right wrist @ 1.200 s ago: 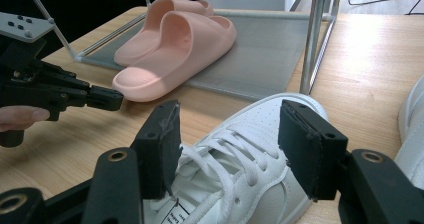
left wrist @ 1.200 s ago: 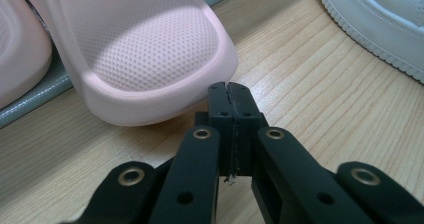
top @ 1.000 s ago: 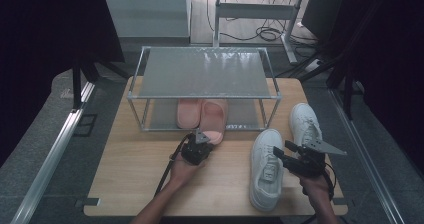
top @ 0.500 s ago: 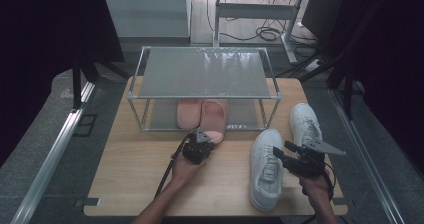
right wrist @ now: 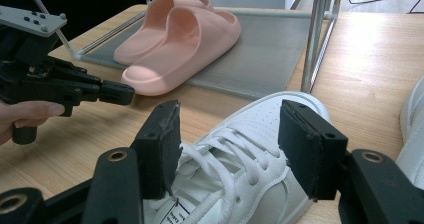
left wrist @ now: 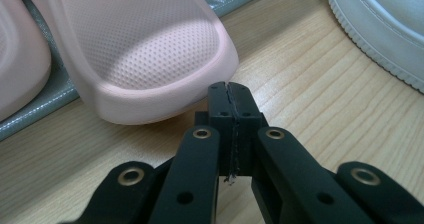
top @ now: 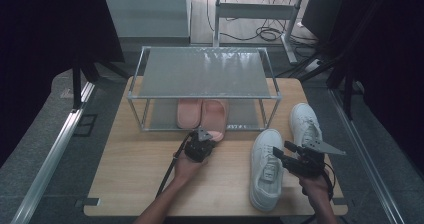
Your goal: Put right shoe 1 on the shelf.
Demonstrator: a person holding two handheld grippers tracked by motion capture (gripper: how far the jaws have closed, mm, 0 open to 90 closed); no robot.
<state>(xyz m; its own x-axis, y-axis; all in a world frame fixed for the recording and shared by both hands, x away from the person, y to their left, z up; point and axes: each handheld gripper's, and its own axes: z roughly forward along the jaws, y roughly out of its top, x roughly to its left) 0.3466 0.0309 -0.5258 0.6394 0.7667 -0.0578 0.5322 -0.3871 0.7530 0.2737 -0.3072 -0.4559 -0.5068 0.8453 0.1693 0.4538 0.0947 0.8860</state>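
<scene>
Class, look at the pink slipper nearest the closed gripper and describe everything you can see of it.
The pink slipper looks like soft moulded foam, with a finely dimpled footbed and a thick rounded rim. It lies flat, sole down, beside its twin on the rack's lower shelf, its heel end overhanging the shelf edge above the wooden table. The shut left gripper sits just at that heel; contact is unclear.

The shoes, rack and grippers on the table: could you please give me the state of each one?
Left gripper: shut, empty, beside the slipper's heel.
Right gripper: open, jaws astride the nearer sneaker.
Pink slippers: paired on the rack's bottom shelf.
Nearer sneaker: upright, laced, on the table.
Farther sneaker: upright on the table.
Rack: top shelf bare.
</scene>
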